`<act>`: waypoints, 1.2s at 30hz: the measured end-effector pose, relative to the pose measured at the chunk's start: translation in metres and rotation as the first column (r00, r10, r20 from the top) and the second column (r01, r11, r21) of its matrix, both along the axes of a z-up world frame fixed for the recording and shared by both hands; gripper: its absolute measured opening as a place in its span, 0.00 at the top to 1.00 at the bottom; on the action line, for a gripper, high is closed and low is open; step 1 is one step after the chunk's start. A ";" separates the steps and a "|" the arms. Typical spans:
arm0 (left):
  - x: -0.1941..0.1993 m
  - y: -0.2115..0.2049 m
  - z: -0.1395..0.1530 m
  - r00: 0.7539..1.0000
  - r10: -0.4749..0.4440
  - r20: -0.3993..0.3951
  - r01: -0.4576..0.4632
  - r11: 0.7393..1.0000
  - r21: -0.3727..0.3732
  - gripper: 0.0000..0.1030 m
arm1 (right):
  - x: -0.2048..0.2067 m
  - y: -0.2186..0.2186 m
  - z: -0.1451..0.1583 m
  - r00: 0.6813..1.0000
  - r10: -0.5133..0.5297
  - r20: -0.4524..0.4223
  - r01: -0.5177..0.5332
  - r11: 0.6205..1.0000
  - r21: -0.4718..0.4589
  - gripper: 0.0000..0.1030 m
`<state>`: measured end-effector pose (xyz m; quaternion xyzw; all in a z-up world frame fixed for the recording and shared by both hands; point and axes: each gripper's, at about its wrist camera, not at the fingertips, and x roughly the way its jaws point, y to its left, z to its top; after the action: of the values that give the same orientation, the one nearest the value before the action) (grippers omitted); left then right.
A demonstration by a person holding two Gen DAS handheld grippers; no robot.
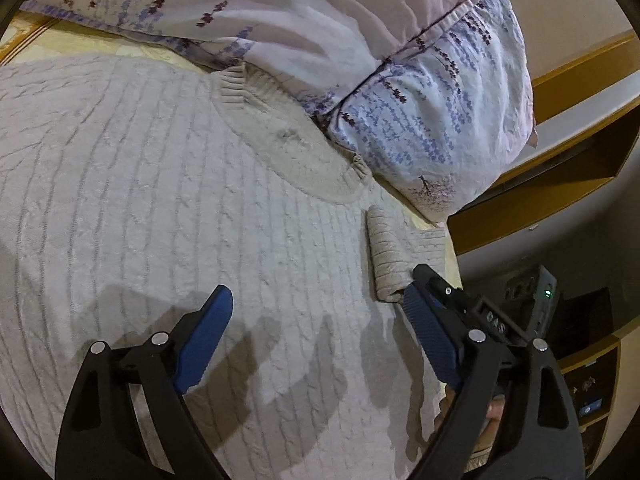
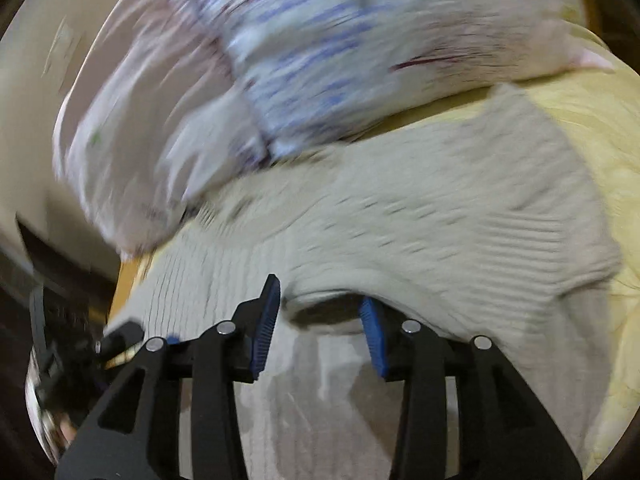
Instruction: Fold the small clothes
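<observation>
We see a soft, pale sweater (image 1: 140,184) with a rope pattern lying flat on a yellow bed cover (image 2: 592,128). Its neck hole (image 1: 280,136) points toward a big pillow (image 1: 420,92) with little purple and blue flowers on it, and the ribbed collar touches the pillow. In the left wrist view, one sleeve is folded in over the sweater's body, and its ribbed cuff (image 1: 386,256) lies near the edge of the bed. Our left gripper (image 1: 318,304) hangs just over the sweater with its blue fingers (image 1: 210,336) spread wide. Nothing is between them but the flat knit below, and they hold nothing. The tip of the right-hand finger is just beside the cuff, but we cannot tell if it touches. Past the bed edge we see wooden shelves (image 1: 560,184) and a dark box with a tiny green light (image 1: 547,292). The right wrist view is blurry. There our right gripper (image 2: 320,312) is partly open, with a gap between its blue pads (image 2: 264,328). A raised fold of the sweater (image 2: 320,302) sits right at the tips, but the pads do not pinch it, so it holds nothing. The other gripper (image 2: 120,340) shows at the left edge of that view.
</observation>
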<state>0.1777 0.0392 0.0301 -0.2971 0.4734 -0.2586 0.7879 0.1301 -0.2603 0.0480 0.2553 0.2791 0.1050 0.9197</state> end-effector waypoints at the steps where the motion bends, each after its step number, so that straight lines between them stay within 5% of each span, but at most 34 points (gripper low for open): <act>1: 0.002 -0.003 0.002 1.000 -0.010 0.007 0.010 1.000 -0.004 0.15 | 0.002 -0.006 0.001 1.000 -0.030 -0.005 0.030 0.999 0.025 0.62; 4: 0.006 -0.006 0.004 1.000 -0.011 0.017 0.011 1.000 -0.014 0.17 | 0.008 -0.021 0.007 0.990 -0.138 -0.011 0.138 0.990 0.028 0.74; 8: 0.008 0.002 -0.002 1.000 0.011 0.004 -0.011 1.000 -0.029 0.19 | 0.015 -0.005 0.022 0.973 -0.230 0.020 0.231 0.967 -0.111 0.90; 11: 0.008 0.015 -0.008 0.999 0.051 -0.013 -0.051 0.997 -0.050 0.19 | 0.016 0.031 0.045 0.980 -0.155 0.123 0.179 0.959 -0.218 0.93; 13: 0.008 0.025 -0.011 0.996 0.082 -0.020 -0.084 0.993 -0.082 0.19 | 0.019 0.083 0.062 0.984 0.065 0.165 -0.005 0.940 -0.342 0.92; 15: 0.006 0.034 -0.013 0.994 0.105 -0.026 -0.107 0.989 -0.101 0.19 | 0.023 0.113 0.062 0.973 0.193 0.127 -0.131 0.913 -0.385 0.85; 19: 0.005 0.046 -0.019 0.990 0.132 -0.048 -0.137 0.983 -0.122 0.19 | 0.021 0.134 0.049 0.948 0.309 0.075 -0.256 0.882 -0.394 0.52; 21: 0.007 0.046 -0.020 0.990 0.132 -0.055 -0.138 0.984 -0.114 0.19 | 0.017 0.132 0.042 0.948 0.314 0.056 -0.266 0.876 -0.402 0.51; 25: 0.013 0.035 -0.022 0.990 0.120 -0.078 -0.128 0.986 -0.105 0.23 | 0.005 0.083 0.039 0.968 0.250 0.031 -0.235 0.941 -0.243 0.51; 32: 0.028 0.017 -0.036 0.969 0.180 -0.172 -0.199 0.975 -0.100 0.50 | -0.021 -0.008 0.027 0.999 0.043 0.021 -0.042 0.998 -0.038 0.46; 34: 0.033 0.014 -0.036 0.964 0.208 -0.166 -0.225 0.971 -0.087 0.66 | -0.025 -0.032 0.020 1.000 -0.017 0.007 0.016 0.999 0.047 0.46; 36: 0.040 0.014 -0.041 0.957 0.232 -0.172 -0.249 0.964 -0.088 0.93 | -0.030 -0.052 0.013 0.999 -0.048 -0.020 0.051 0.991 0.126 0.46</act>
<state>0.2180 0.0533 -0.0104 -0.4149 0.4805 -0.1615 0.7556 0.1005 -0.3126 0.0610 0.3207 0.2732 0.0975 0.9017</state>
